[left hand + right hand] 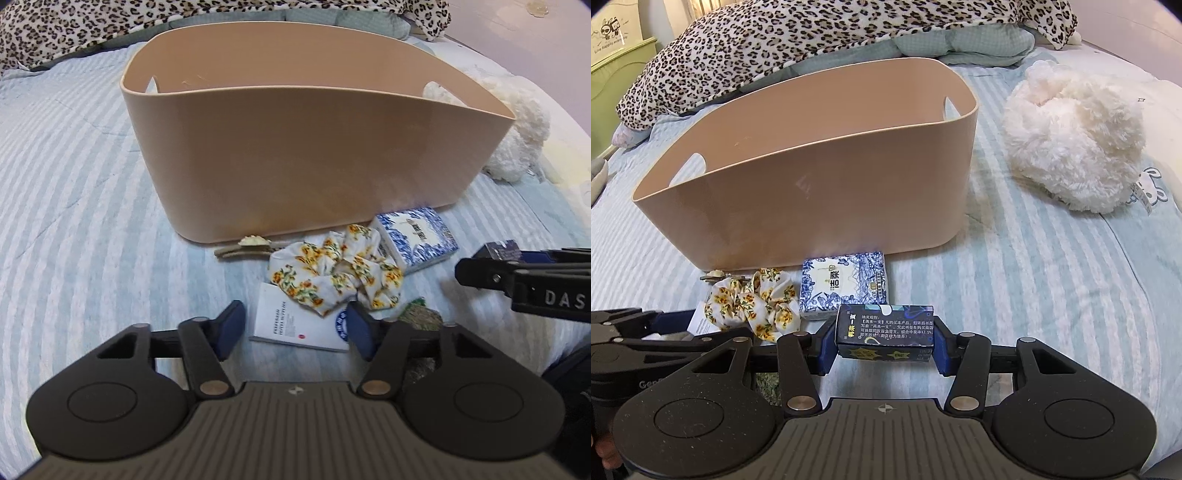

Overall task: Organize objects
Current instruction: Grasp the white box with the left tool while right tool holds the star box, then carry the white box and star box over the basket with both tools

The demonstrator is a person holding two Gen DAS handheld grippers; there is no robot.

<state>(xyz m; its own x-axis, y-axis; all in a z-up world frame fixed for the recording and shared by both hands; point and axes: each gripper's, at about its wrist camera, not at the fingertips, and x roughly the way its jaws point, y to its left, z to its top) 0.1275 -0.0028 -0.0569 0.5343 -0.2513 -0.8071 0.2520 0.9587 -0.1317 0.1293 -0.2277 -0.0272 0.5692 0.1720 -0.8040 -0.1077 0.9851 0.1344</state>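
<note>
A beige plastic bin (317, 155) (812, 192) stands on the striped bed. In front of it lie a floral scrunchie (336, 273) (753, 302), a blue-and-white tissue pack (415, 234) (844, 282), a white booklet (291, 325) and a small hair clip (251, 245) (718, 276). My left gripper (293, 330) is open and empty, just above the booklet. My right gripper (884, 341) is shut on a dark blue box (886, 330), held above the bed near the tissue pack. The right gripper's side shows in the left wrist view (524, 280).
A fluffy white plush (1071, 144) (517, 136) lies right of the bin. A leopard-print blanket (820, 40) (74, 33) is heaped behind the bin. A green mossy item (421, 315) sits by the booklet. The left gripper's arm crosses the right wrist view's lower left (639, 332).
</note>
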